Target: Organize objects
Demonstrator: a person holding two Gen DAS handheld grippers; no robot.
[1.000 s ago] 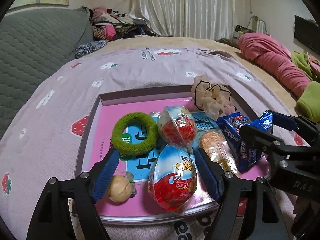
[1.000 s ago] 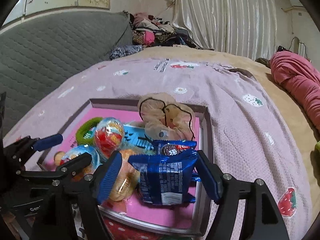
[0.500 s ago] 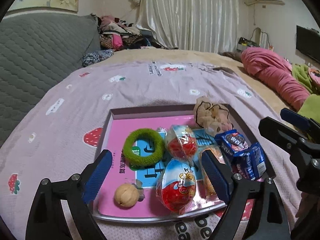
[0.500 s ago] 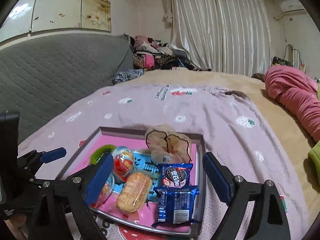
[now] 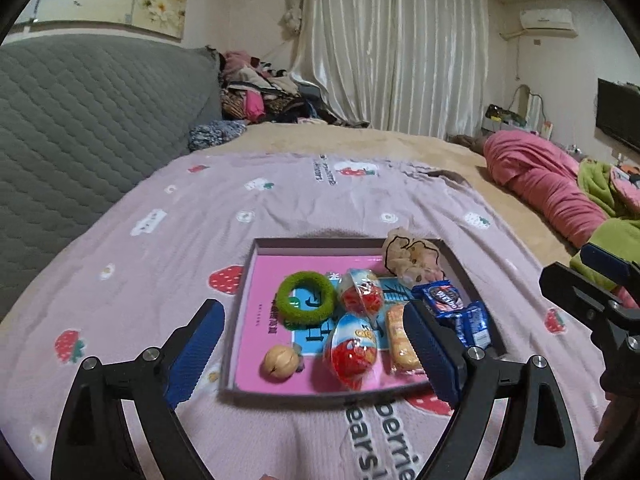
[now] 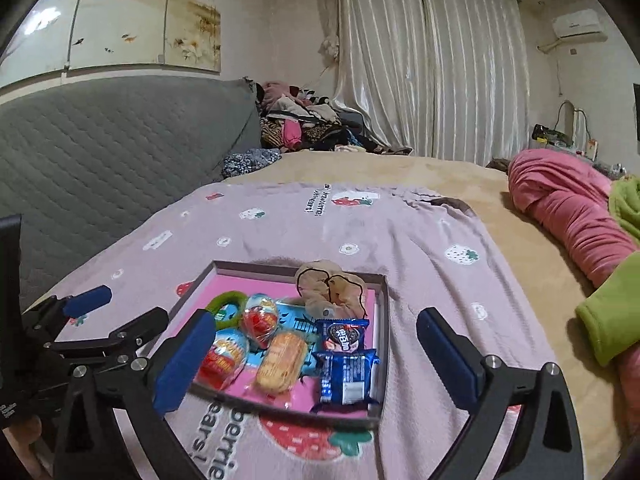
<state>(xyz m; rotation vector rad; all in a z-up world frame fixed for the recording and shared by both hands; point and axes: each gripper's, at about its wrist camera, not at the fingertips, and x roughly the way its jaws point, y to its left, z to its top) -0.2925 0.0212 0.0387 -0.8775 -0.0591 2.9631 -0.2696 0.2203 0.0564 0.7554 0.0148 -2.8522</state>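
Observation:
A shallow box with a pink floor point(image 5: 256, 312) point(image 6: 382, 312) lies on the strawberry-print blanket. In it are a green hair ring point(image 5: 306, 295), two red and blue egg toys point(image 5: 352, 350) point(image 5: 362, 294), a wrapped cake point(image 5: 402, 340) point(image 6: 282, 356), two blue cookie packs point(image 6: 347, 374) point(image 6: 345, 334), a beige scrunchie point(image 5: 412, 258) point(image 6: 330, 286) and a walnut point(image 5: 280, 362). My left gripper point(image 5: 316, 354) is open and empty, held back above the box's near edge. My right gripper point(image 6: 316, 360) is open and empty, above the box's near right corner.
A grey quilted headboard point(image 5: 80, 120) runs along the left. A pink rolled blanket point(image 5: 548, 184) and green fabric point(image 6: 608, 320) lie at the right. A pile of clothes point(image 6: 304, 128) sits at the far end by the curtains.
My right gripper let go of the blue cookie pack, which now lies in the box. Both grippers pulled back and up from the box and opened wider.

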